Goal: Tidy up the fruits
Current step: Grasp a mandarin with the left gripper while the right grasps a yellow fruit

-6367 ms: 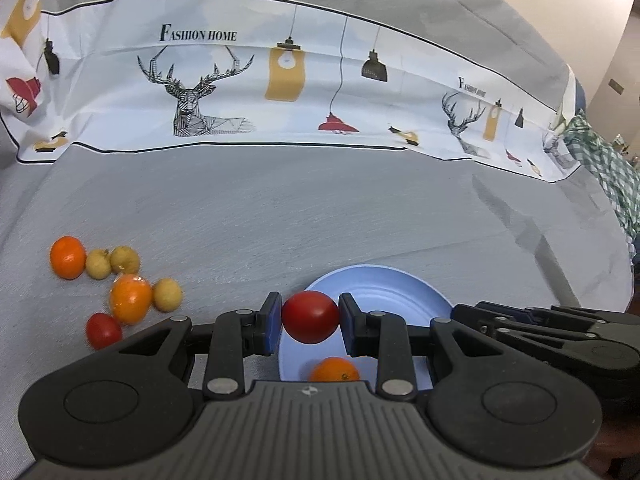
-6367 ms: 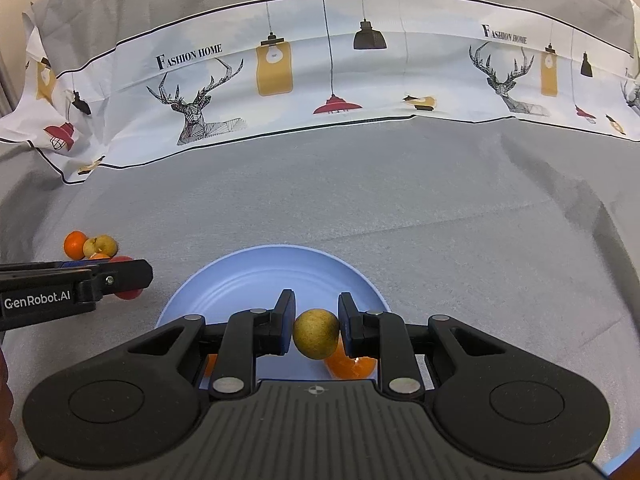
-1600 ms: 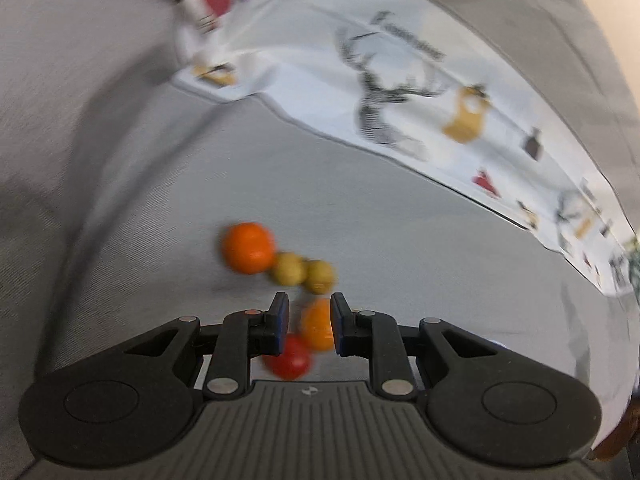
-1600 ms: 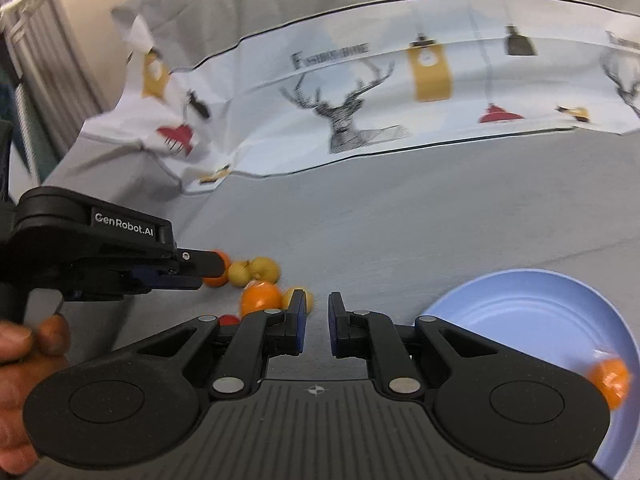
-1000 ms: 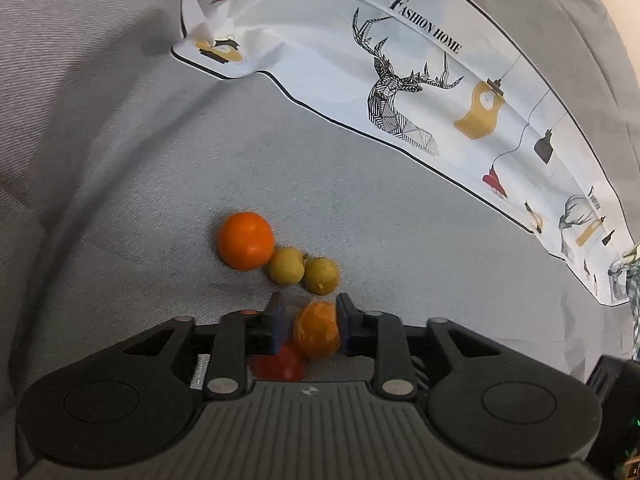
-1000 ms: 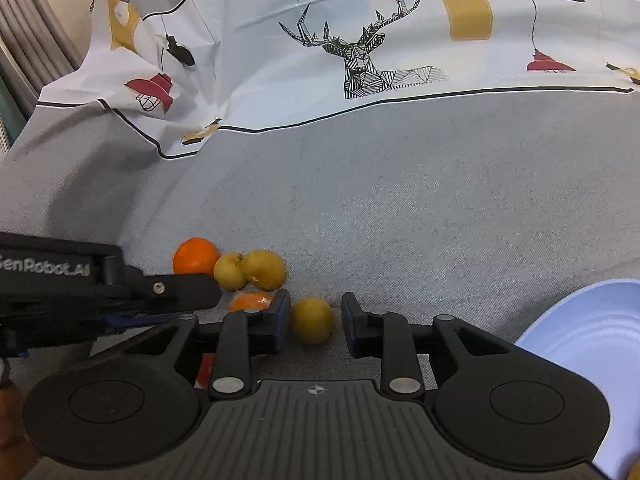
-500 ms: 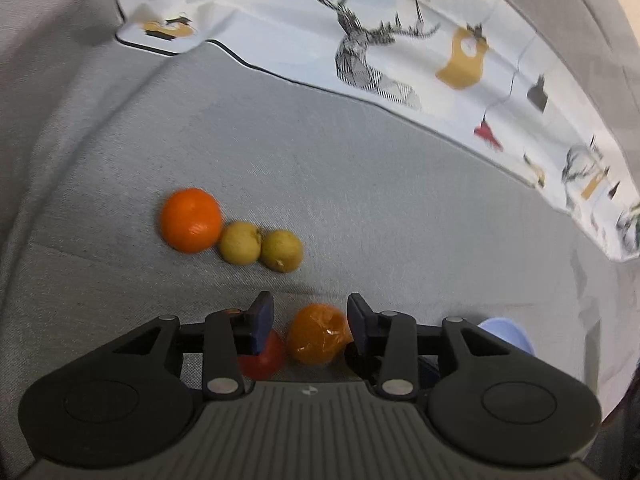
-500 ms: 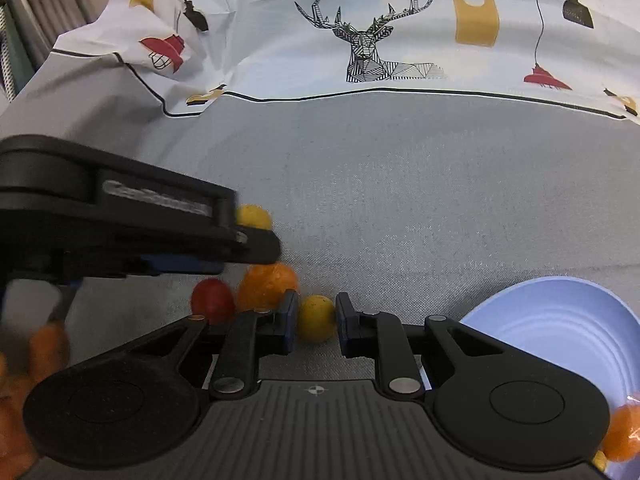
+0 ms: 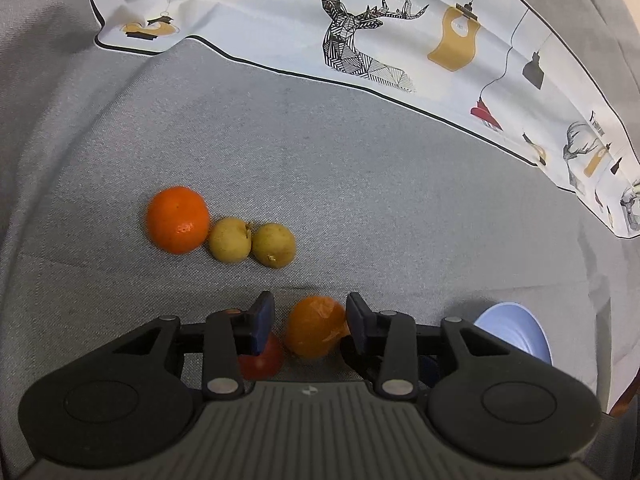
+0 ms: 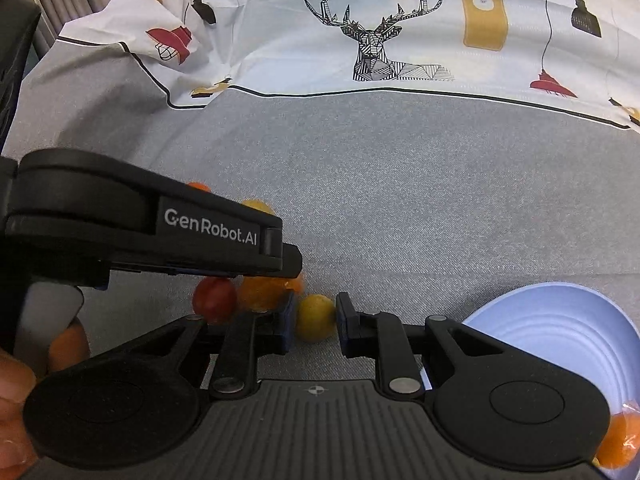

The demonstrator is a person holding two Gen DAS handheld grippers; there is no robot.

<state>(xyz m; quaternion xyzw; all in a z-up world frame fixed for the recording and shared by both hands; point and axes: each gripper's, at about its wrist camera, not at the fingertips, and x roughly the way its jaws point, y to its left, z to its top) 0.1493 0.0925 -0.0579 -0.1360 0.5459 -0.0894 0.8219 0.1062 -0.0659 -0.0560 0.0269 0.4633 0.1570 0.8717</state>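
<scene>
My left gripper (image 9: pixel 310 326) is open around a wrapped orange (image 9: pixel 315 331) on the grey cloth; its right finger touches it, a gap shows on the left. A red tomato (image 9: pixel 260 358) lies under its left finger. Further off lie an orange (image 9: pixel 177 219) and two yellow fruits (image 9: pixel 230 239) (image 9: pixel 274 245). My right gripper (image 10: pixel 316 320) is open around a small yellow fruit (image 10: pixel 315 317), gaps on both sides. The left gripper's body (image 10: pixel 152 224) crosses the right wrist view above the tomato (image 10: pixel 214 300) and wrapped orange (image 10: pixel 264 292). The blue plate (image 10: pixel 560 320) holds an orange (image 10: pixel 620 442).
The blue plate's rim (image 9: pixel 516 332) shows at the right in the left wrist view. A patterned white cloth (image 9: pixel 380 32) rises as a backdrop behind the grey cloth (image 10: pixel 400 184). A hand (image 10: pixel 16 392) holds the left gripper at the lower left.
Both grippers dropped their fruits on the plate and moved left to the fruit pile. Over the last half second both jaws opened slightly wider around their fruits.
</scene>
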